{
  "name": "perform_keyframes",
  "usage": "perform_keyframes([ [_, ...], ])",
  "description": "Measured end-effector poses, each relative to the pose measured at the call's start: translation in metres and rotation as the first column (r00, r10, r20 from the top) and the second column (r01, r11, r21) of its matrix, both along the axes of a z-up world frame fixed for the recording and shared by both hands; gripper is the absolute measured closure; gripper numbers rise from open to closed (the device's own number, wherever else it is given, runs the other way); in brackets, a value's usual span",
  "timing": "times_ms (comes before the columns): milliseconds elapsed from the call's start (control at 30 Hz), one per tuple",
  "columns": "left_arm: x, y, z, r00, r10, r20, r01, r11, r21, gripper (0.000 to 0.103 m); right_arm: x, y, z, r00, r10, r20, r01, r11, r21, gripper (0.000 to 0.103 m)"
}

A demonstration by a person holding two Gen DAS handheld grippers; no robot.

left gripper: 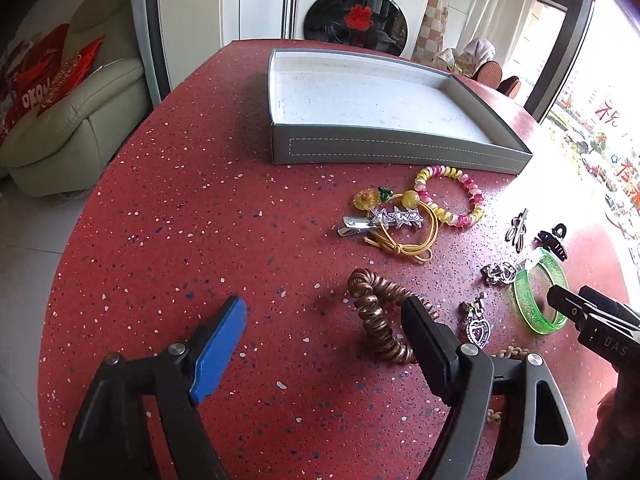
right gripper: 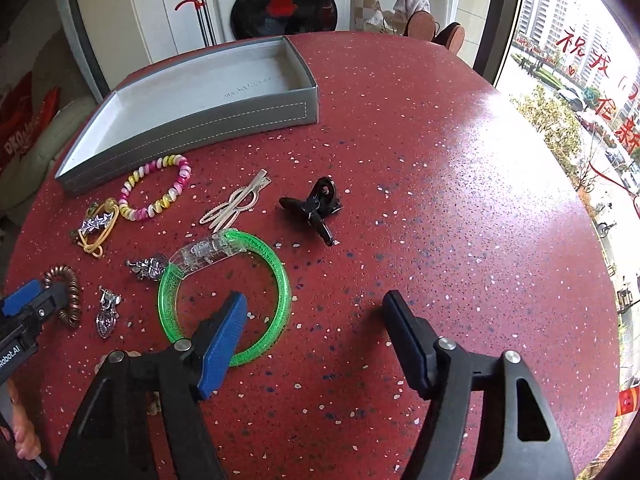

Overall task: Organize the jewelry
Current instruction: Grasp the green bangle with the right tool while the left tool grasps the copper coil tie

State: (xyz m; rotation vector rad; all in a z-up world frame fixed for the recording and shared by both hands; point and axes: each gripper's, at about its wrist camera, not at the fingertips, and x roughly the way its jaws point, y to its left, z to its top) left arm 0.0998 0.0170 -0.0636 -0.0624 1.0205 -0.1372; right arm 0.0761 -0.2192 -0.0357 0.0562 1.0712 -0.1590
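Jewelry lies loose on the red speckled table in front of an empty grey tray [left gripper: 400, 152] [right gripper: 200, 128]. My left gripper [left gripper: 326, 308] is open low over the table. Its right finger overlaps a copper coil hair tie [left gripper: 372, 316] and its blue-padded left finger stands well clear. My right gripper [right gripper: 316, 300] is open over a green glitter bangle [right gripper: 282, 280]. Its blue-padded finger sits inside the ring, and the ring's right rim lies between the fingers, not pinched.
Near the tray lie a pink-yellow beaded bracelet [left gripper: 476, 200], a silver star clip [left gripper: 396, 216] on a yellow elastic [left gripper: 404, 248], a pale hair clip [right gripper: 236, 204], a black claw clip [right gripper: 316, 208] and a heart pendant [left gripper: 478, 330]. A washing machine stands beyond the table.
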Motion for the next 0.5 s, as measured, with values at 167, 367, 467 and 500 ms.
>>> perform_keyframes([
  [167, -0.003, -0.005, 0.001, 0.999, -0.034, 0.034, 0.031, 0.997, 0.070, 0.041, -0.001, 0.011, 0.004, 0.999, 0.039, -0.001, -0.039, 0.999, -0.010, 0.056],
  [367, -0.004, -0.005, 0.004, 0.995, -0.085, 0.044, 0.082, 0.995, 0.056, 0.073, -0.003, 0.020, 0.006, 0.998, 0.069, -0.001, -0.069, 0.998, 0.003, 0.095],
  [467, -0.004, 0.000, 0.006, 0.994, -0.102, 0.040, 0.102, 0.995, 0.002, 0.074, -0.006, 0.018, 0.008, 0.997, 0.077, 0.007, -0.077, 0.996, 0.034, 0.095],
  [500, -0.005, 0.001, 0.008, 0.993, -0.106, 0.042, 0.106, 0.994, -0.008, 0.074, -0.007, 0.017, 0.011, 0.997, 0.078, 0.014, -0.078, 0.996, 0.040, 0.095],
])
